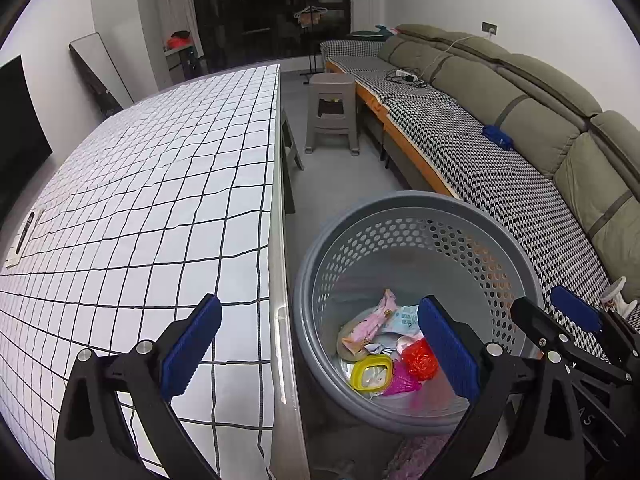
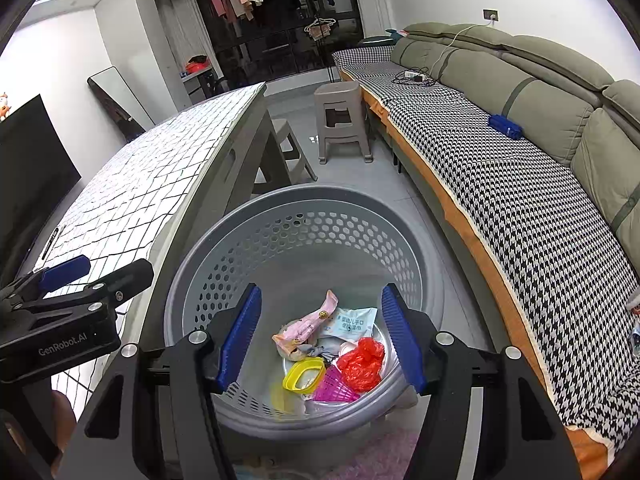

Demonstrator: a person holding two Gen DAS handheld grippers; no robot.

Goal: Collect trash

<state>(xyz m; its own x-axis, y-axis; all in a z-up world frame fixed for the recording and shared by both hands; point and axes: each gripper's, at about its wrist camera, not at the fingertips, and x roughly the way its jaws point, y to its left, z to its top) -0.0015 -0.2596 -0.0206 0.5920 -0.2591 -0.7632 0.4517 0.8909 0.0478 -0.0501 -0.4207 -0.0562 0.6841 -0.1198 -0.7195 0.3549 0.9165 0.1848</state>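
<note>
A grey perforated basket stands on the floor between the table and the sofa. Inside lie a red plastic bag, a yellow ring lid, a pink wrapper, a wet-wipe pack and a magenta piece. My left gripper is open and empty, straddling the table edge and the basket. My right gripper is open and empty above the basket; it also shows in the left wrist view.
A table with a white grid cloth is on the left, with a remote near its far side. A grey stool stands beyond. A sofa with houndstooth cover runs along the right.
</note>
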